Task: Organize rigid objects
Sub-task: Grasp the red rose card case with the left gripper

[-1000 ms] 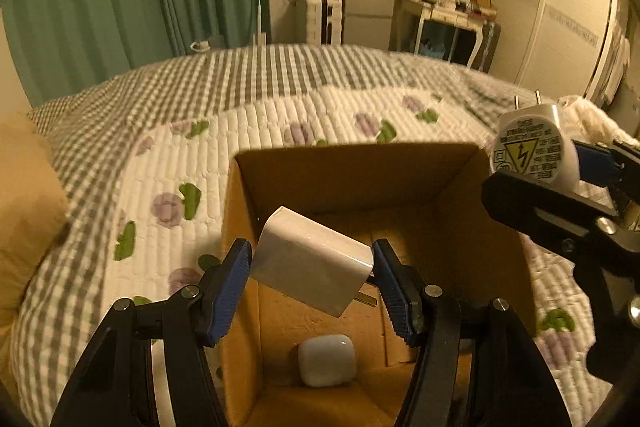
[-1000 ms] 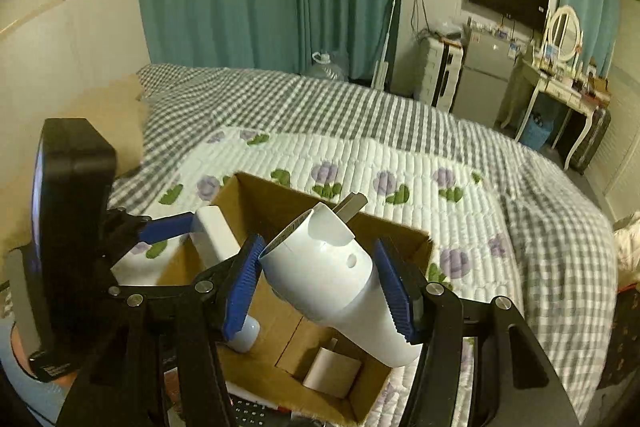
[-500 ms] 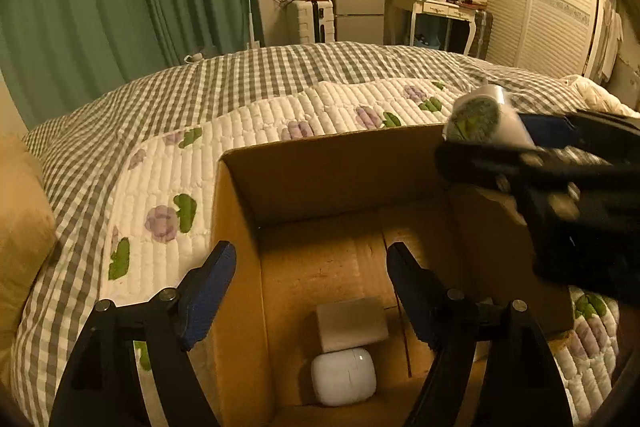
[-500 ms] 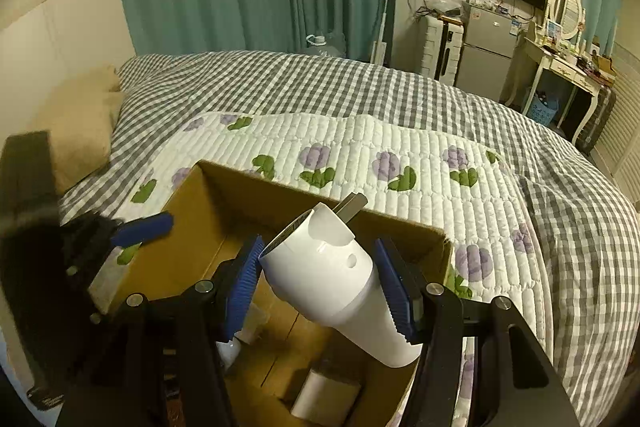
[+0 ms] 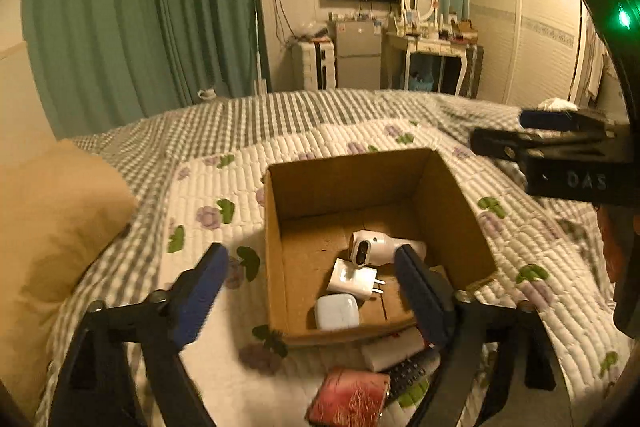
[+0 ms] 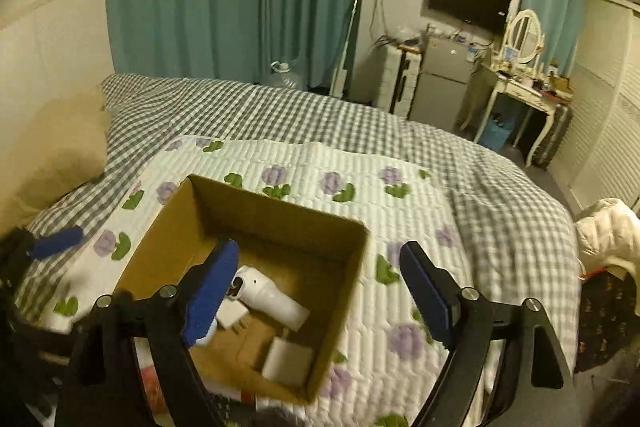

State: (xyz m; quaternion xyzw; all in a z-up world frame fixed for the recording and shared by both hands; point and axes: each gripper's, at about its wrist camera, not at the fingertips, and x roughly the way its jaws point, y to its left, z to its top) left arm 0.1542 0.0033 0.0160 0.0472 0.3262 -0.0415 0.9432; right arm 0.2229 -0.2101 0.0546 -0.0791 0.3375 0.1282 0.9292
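An open cardboard box (image 5: 456,211) sits on the bed and also shows in the right wrist view (image 6: 344,291). Inside lie a white cylindrical plug adapter (image 5: 376,247) (image 6: 272,301), a white square charger (image 5: 352,277), a white rounded case (image 5: 337,311) and a small white block (image 6: 287,357). My left gripper (image 5: 316,287) is open and empty above the box's near-left corner. My right gripper (image 6: 320,287) is open and empty above the box's right side; it also shows at the right of the left wrist view (image 5: 560,147).
In front of the box lie a red packet (image 5: 348,401), a white roll (image 5: 392,349) and a dark remote (image 5: 408,371). A tan pillow (image 5: 52,227) lies to the left. The floral quilt (image 6: 400,195) covers a checked bedspread. Furniture stands beyond the bed.
My left gripper let the square charger drop into the box, then my right gripper let go of the cylindrical adapter, which now lies in the box. Both grippers have pulled up and back.
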